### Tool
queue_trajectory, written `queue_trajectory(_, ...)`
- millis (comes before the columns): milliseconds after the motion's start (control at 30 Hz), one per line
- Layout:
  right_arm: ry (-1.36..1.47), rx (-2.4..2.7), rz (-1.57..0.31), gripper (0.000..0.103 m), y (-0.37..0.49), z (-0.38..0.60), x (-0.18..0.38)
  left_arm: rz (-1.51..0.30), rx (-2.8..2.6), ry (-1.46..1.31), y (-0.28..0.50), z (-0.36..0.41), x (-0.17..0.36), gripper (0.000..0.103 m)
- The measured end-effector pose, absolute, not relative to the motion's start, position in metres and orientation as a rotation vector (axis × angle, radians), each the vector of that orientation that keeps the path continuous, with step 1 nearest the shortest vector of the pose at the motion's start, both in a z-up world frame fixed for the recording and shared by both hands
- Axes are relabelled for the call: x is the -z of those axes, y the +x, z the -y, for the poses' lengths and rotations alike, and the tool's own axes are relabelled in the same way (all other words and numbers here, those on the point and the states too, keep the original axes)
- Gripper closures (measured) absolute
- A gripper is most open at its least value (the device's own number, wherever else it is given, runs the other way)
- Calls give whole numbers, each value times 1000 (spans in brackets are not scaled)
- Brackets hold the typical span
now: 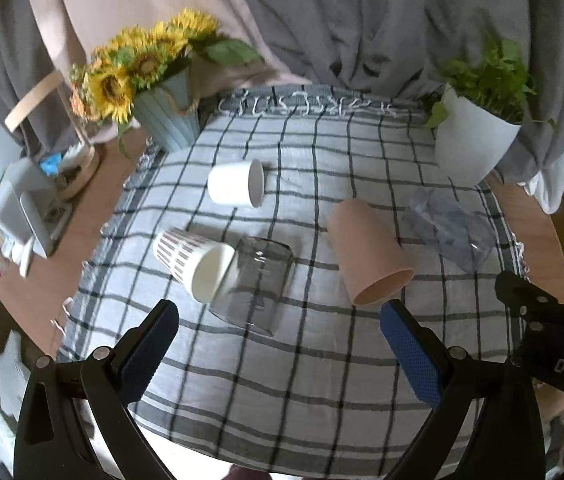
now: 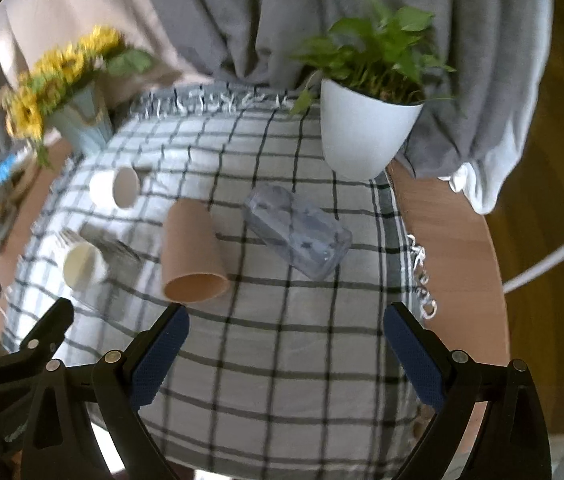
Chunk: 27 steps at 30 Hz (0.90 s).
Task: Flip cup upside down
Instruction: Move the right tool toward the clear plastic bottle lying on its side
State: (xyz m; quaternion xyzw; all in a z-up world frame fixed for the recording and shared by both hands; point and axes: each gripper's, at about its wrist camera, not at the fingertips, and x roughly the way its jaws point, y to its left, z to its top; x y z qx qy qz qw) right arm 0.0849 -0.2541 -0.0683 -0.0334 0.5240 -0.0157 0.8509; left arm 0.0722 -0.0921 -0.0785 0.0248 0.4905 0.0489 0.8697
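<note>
Five cups lie on their sides on the checked tablecloth (image 1: 322,380): a plain white paper cup (image 1: 236,188) toward the far edge, a striped paper cup (image 1: 194,258) touching a smoky clear tumbler (image 1: 256,286) near the left edge, a pink cup (image 1: 368,252) in the middle and a clear plastic cup (image 2: 298,232) toward the right edge, all showing nothing inside. At the far corners stand a blue vase of sunflowers (image 1: 170,118) and a white pot with a green plant (image 2: 364,126). The left gripper (image 1: 280,340) and right gripper (image 2: 286,344) both hover over the near edge, jaws spread wide, gripping nothing.

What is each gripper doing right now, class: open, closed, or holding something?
Left gripper: open, holding nothing.
Right gripper: open, holding nothing.
</note>
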Motion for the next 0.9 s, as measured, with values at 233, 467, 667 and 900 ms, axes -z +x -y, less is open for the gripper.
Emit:
queue_trajectory(233, -192, -51, -1202, 5, 124, 257, 91, -1014, -201, 49, 85, 105, 90, 0)
queue_trajectory(467, -385, -142, -1267, 5, 165, 246, 103, -1060, -242, 17, 108, 116, 103, 0)
queue_trajectory(667, -448, -210, -1361, 6, 198, 242, 123, -1122, -243, -25, 128, 118, 111, 0)
queue_trajectory(900, -460, -262, -1450, 6, 226, 239, 149, -1173, -246, -26, 151, 124, 117, 0)
